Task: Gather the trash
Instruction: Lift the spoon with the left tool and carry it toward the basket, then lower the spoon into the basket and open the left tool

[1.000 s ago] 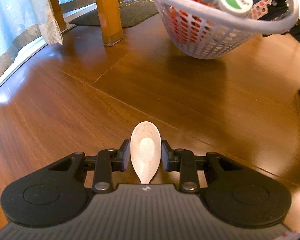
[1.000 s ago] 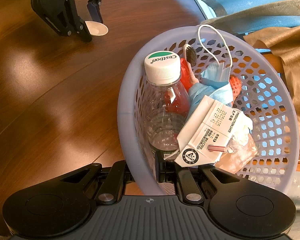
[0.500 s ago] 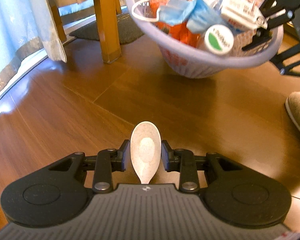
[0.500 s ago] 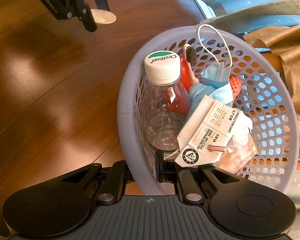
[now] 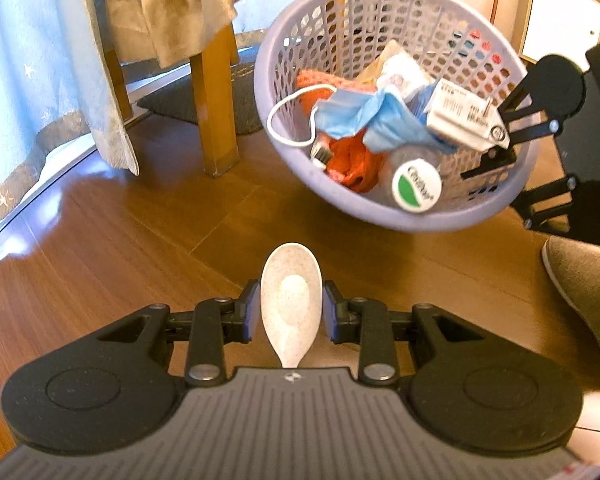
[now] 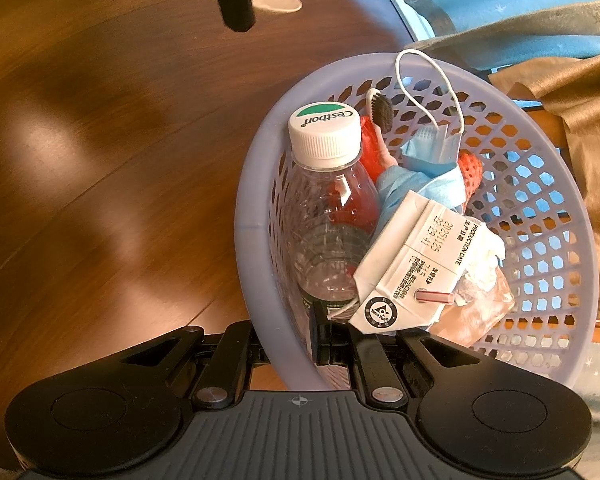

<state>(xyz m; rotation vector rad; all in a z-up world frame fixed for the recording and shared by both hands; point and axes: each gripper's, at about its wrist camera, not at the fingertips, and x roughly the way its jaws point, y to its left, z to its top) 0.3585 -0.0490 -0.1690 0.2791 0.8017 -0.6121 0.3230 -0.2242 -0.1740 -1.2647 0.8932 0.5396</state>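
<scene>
Spoon (image 5: 290, 306), pale and speckled, clamped bowl-forward between the left tongs (image 5: 291, 308) at lower centre of the left wrist view, raised over the wooden floor (image 5: 120, 240). Lavender basket (image 5: 380, 208) at upper right of that view, tilted with its mouth toward the camera, its rim pinched by the right tongs (image 6: 286, 344) at lower centre of the right wrist view, one finger outside the wall and one inside. Packed in the basket: clear plastic bottle (image 6: 328, 220) with a white and green cap, white drink carton (image 6: 416, 272) with a pink straw, crumpled blue face mask (image 6: 428, 164) with its white loop over the rim, toothbrush (image 6: 380, 114) with dark bristles, something red-orange beneath. Spoon tip and left tongs also in the upper left of the right wrist view, apart from the basket. Wooden table leg (image 5: 214, 104) and tan cloth (image 5: 172, 4) at upper left of the left wrist view, grey slipper (image 5: 584, 292) at right edge.
</scene>
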